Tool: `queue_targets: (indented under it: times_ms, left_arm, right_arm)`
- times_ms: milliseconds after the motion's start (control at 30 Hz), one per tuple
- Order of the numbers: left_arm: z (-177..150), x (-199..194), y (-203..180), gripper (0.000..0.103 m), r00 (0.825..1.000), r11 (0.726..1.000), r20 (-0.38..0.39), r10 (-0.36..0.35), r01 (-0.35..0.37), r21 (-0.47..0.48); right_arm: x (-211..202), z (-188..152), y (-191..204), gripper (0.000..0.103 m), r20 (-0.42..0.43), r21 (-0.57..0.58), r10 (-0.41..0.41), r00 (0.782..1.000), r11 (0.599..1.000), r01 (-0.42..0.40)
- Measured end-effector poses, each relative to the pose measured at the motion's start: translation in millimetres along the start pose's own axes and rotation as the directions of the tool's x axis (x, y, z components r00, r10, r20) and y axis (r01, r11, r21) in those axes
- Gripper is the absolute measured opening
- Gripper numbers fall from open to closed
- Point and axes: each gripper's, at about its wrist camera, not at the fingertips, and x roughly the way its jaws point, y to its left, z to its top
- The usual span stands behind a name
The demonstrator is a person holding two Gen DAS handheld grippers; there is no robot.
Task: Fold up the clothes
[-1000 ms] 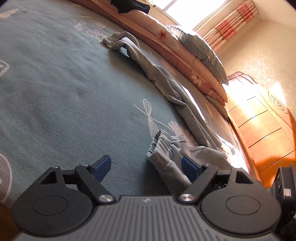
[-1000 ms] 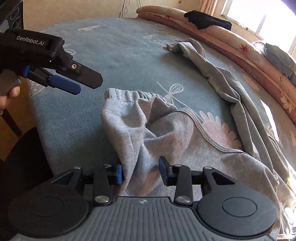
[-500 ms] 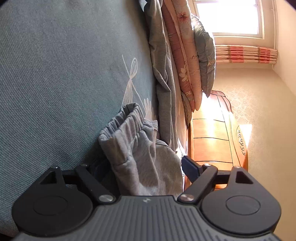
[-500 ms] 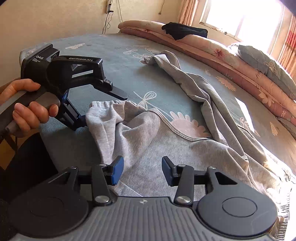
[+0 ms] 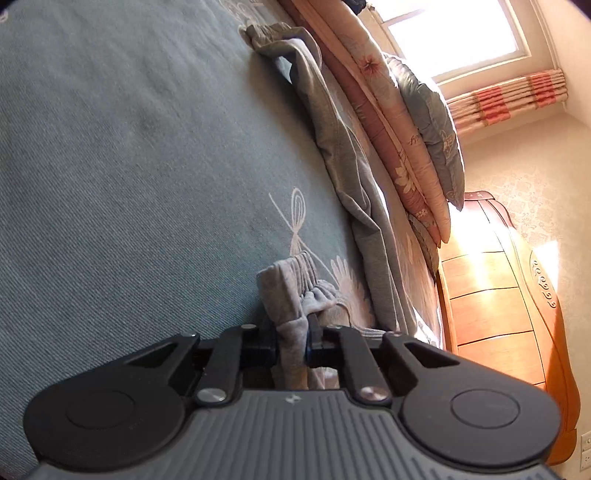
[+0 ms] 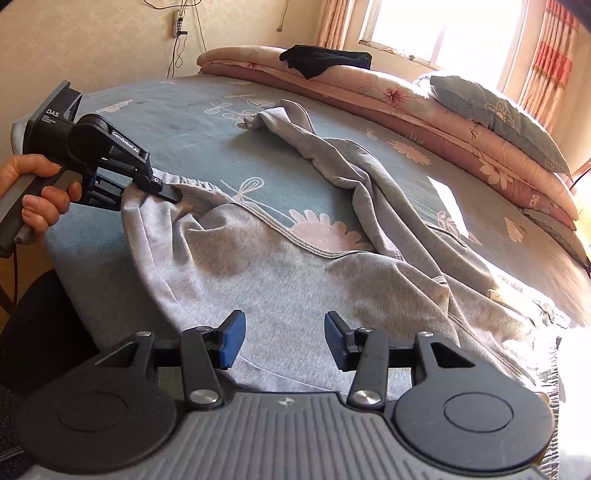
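**Left side has the waistband, right side just hanging over the fabric**

Going left to right here. Far left in the right wrist view I can see the person's left hand [image 6: 35, 197] wrapped around the handle of the left hand-held gripper [image 6: 168, 192]. Its jaws are pinched together on the gathered elastic waistband of the grey sweatpants [image 6: 280, 273], right at the near left corner of the bed [image 6: 192, 122]. The left wrist view backs that up: a bunched wad of grey cloth is squeezed between the two fingers, with the ruffled waistband edge poking out just past them.

The sweatpants themselves lie spread across the teal flower-print bedspread. The waist end is down by me, and one leg runs off diagonally towards the far side of the bed, all twisted and rumpled, its cuff ending near the folded quilt [image 6: 424, 107].

The right hand-held gripper [image 6: 284, 341] is at the bottom of its own view, blue pads [image 6: 232, 343] apart with grey cloth showing in the gap below them. I can't see the pads pressing on anything.

Along the far edge of the bed there's the pink floral quilt with a black garment [image 6: 325, 61] thrown on top, then a blue-grey pillow [image 6: 498, 118] further right, and a sunny window [image 6: 443, 29] behind it all.
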Motion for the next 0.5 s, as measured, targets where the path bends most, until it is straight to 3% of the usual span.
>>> queue_targets:
  times_ms: [200, 333, 500]
  left_arm:
    - [40.9, -52.6, 1.7, 0.009, 0.981, 0.997, 0.187, 0.060, -0.067, 0.031]
    - [67.8, -85.4, -1.4, 0.009, 0.947, 0.990, 0.303, 0.103, -0.128, 0.063]
    - [94.8, -114.4, -4.5, 0.010, 0.912, 0.981, 0.388, 0.131, -0.176, 0.081]
  right_arm:
    - [-1.5, -3.7, -5.7, 0.053, 0.003, 0.016, -0.014, 1.000, 1.000, 0.014]
    - [-1.6, -4.7, -7.2, 0.055, 0.003, 0.018, -0.028, 1.000, 0.999, 0.028]
    - [1.3, -5.7, -7.2, 0.056, -0.010, 0.015, -0.035, 0.999, 0.999, 0.035]
